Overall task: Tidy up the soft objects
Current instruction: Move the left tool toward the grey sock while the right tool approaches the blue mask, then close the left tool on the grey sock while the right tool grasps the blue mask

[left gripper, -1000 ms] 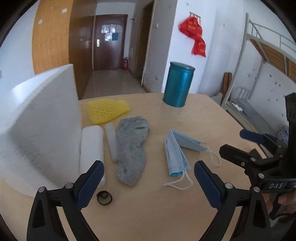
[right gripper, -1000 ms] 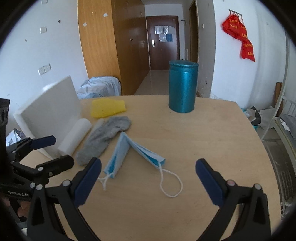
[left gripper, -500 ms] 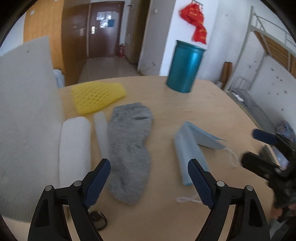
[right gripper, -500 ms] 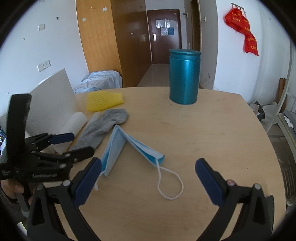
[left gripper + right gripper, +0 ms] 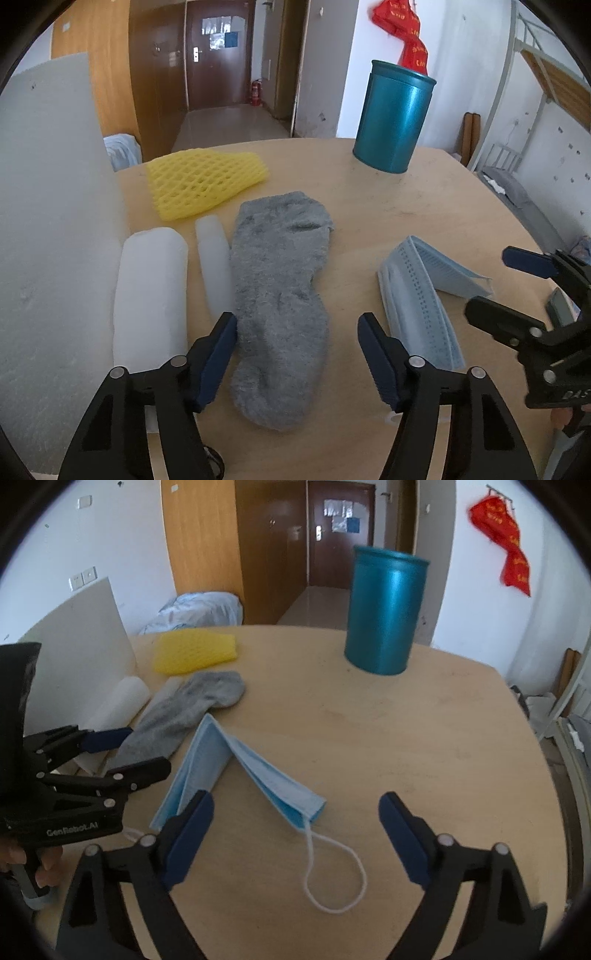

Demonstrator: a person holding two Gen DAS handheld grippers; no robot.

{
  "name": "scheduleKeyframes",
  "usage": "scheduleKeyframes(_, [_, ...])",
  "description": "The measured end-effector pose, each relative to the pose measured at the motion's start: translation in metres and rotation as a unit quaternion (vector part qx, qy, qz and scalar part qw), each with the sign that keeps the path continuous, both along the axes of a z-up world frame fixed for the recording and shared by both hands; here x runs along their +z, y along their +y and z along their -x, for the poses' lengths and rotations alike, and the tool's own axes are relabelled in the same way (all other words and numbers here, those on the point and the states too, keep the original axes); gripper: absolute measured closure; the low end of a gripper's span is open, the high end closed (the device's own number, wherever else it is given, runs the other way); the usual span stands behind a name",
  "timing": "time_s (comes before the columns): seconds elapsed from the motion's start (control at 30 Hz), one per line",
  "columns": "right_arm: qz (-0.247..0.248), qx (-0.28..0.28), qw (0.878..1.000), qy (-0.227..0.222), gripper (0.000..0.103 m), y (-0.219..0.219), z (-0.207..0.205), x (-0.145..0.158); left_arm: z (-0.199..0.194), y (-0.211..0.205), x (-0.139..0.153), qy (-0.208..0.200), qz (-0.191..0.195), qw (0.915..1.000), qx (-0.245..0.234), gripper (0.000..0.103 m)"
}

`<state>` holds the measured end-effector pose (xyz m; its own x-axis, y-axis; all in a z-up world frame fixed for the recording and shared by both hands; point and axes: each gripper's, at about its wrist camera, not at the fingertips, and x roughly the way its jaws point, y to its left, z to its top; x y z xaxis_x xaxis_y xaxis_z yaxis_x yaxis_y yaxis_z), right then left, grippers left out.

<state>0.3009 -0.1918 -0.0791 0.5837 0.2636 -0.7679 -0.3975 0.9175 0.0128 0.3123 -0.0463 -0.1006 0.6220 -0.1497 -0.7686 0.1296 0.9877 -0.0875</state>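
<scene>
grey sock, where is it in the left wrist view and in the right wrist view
Left wrist view: the grey sock lies centre frame, running lengthwise between the open fingers of the left gripper.
Right wrist view: the grey sock is left of centre, beside the folded blue face mask.
Shared landmark: the teal canister standing upright at the table's far side.

bare tabletop (image 5: 424,738) lay open right of the mask (image 5: 236,771); the teal canister (image 5: 384,609) stood behind, the foam board (image 5: 48,221) walled the left.
</scene>
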Motion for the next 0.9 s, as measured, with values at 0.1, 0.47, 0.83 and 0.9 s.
scheduleKeyframes(0.1, [0.007, 0.006, 1.000, 0.008, 0.017, 0.005, -0.006, -0.007, 0.002, 0.001, 0.000, -0.001, -0.006, 1.0000, 0.001, 0.040])
scheduleKeyframes(0.47, [-0.005, -0.006, 1.000, 0.008, 0.089, -0.003, 0.002, -0.008, 0.007, 0.005, 0.002, -0.009, 0.003, 1.0000, -0.002, 0.046])
scheduleKeyframes(0.83, [-0.027, -0.004, 1.000, -0.001, 0.092, -0.016, 0.021, 0.005, 0.014, 0.004, 0.008, -0.015, -0.002, 0.9999, -0.006, 0.061])
scheduleKeyframes(0.9, [-0.026, -0.002, 1.000, -0.008, 0.091, -0.016, 0.020, 0.012, 0.016, 0.001, 0.014, -0.025, -0.008, 0.9996, -0.008, 0.061])
